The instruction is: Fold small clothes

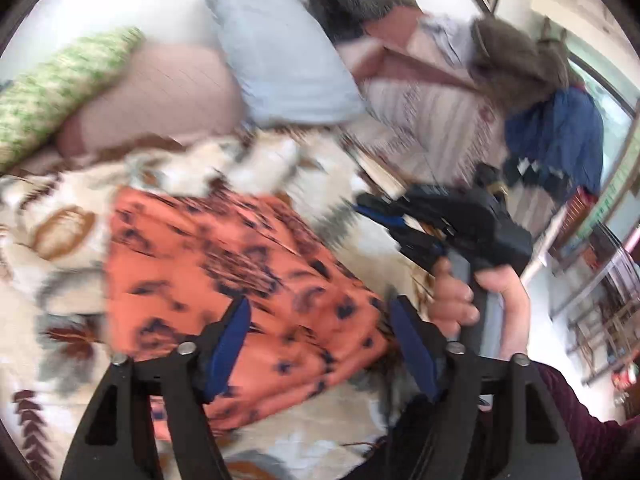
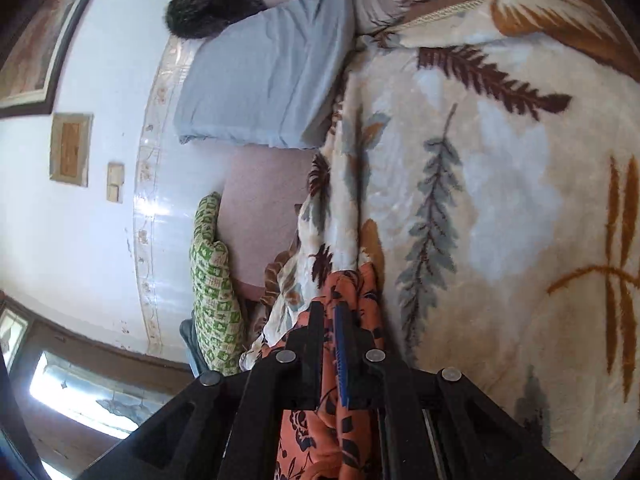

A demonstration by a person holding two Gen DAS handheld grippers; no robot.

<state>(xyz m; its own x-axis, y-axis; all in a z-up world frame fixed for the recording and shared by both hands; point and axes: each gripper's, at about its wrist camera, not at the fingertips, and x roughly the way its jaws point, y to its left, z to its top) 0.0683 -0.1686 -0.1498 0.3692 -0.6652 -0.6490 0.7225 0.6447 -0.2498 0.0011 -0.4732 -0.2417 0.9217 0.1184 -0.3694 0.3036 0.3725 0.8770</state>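
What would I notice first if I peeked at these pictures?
Probably the bright orange cloth with dark flowers, spread on the leafy blanket that covers the bed. The right claw is pinched shut on an edge of that cloth, while the left claw hangs open above it. At the head of the bed lie a pale blue pillow and a green patterned cushion.

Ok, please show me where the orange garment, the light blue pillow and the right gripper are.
orange garment (image 1: 224,264): left wrist view, middle of the spread cloth.
light blue pillow (image 2: 264,80): right wrist view, centre of its face.
right gripper (image 2: 334,312): right wrist view, between the fingertips shut on the cloth.
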